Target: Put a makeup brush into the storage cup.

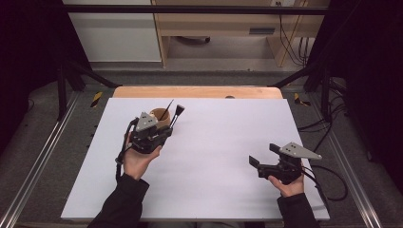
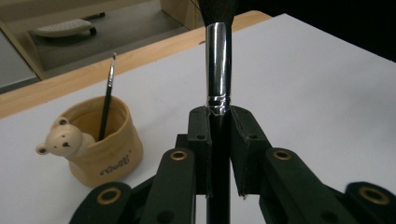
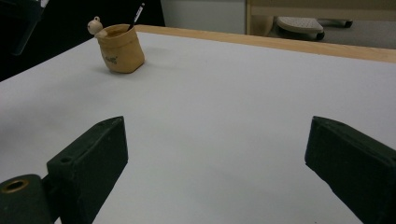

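Brush (image 2: 218,60) between left gripper (image 2: 219,122) jaws

Even overhead light; white table top (image 1: 214,156) bright, matte, no hot spots. Dark surround at left and right edges of high view. Shadows soft and short beside the tan cup (image 3: 121,49). Glare streak runs down the brush's metal ferrule (image 2: 218,65). Near jaws in both gripper views soft-focused; far floor slightly blurred. All frames mildly grainy.
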{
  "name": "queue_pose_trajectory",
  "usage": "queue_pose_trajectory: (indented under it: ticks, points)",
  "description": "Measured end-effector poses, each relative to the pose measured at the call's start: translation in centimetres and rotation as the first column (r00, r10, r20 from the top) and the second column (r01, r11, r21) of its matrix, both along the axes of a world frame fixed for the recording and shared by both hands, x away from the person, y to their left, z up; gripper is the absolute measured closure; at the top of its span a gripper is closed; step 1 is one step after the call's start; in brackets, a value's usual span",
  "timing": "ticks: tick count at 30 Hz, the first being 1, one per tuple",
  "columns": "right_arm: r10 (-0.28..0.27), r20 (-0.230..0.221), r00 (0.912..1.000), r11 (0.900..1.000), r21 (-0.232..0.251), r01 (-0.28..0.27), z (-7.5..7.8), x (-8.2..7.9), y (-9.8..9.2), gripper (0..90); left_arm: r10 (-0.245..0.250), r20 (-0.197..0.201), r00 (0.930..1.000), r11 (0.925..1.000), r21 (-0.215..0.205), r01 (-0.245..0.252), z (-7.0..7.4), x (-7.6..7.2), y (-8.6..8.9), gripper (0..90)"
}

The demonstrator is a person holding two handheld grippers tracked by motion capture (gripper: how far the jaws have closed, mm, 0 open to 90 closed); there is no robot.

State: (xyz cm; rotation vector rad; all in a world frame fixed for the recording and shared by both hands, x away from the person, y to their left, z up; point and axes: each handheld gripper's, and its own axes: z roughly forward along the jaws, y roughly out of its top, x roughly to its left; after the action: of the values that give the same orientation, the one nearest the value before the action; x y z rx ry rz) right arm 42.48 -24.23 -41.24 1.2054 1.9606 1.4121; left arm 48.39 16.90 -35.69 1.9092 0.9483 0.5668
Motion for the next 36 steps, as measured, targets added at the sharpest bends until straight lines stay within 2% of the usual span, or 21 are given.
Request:
queue_pose_trajectory:
  ticks: [1, 2, 3, 14, 19, 36]
  points:
    - [-0.002, -0.001, 1.0000, 1.000, 0.002, 0.002, 0.0, 0.0, 0.0, 6.4, -0.015, 0.024, 0.9996, 0.9999, -0.007, 0.015, 0.1, 0.3, 0.2, 79.0]
    - [-0.001, 0.001, 1.0000, 1.000, 0.001, 0.001, 0.0, 0.0, 0.0, 6.4, -0.004, 0.031, 0.9995, 0.9999, -0.016, 0.005, 0.2, 0.4, 0.2, 79.0]
    - [-0.001, 0.001, 1.0000, 1.000, 0.001, 0.001, 0.0, 0.0, 0.0, 6.4, 0.017, 0.018, 0.9997, 0.9997, -0.015, -0.017, 0.4, 0.3, 0.4, 79.0]
    - [-0.001, -0.001, 1.0000, 1.000, 0.000, 0.001, 0.0, 0.0, 0.0, 6.4, 0.083, 0.056, 0.9950, 0.9953, -0.056, -0.080, 1.2, 2.1, 1.4, 79.0]
    - [-0.001, 0.001, 1.0000, 1.000, -0.003, 0.001, 0.0, 0.0, 0.0, 6.4, 0.115, 0.076, 0.9904, 0.9912, -0.073, -0.110, 1.4, 3.1, 1.6, 79.0]
    - [0.001, 0.005, 1.0000, 1.000, 0.001, -0.001, 0.1, 0.0, -0.1, 6.3, 0.183, 0.100, 0.9781, 0.9799, -0.100, -0.173, 1.5, 5.9, 1.3, 79.0]
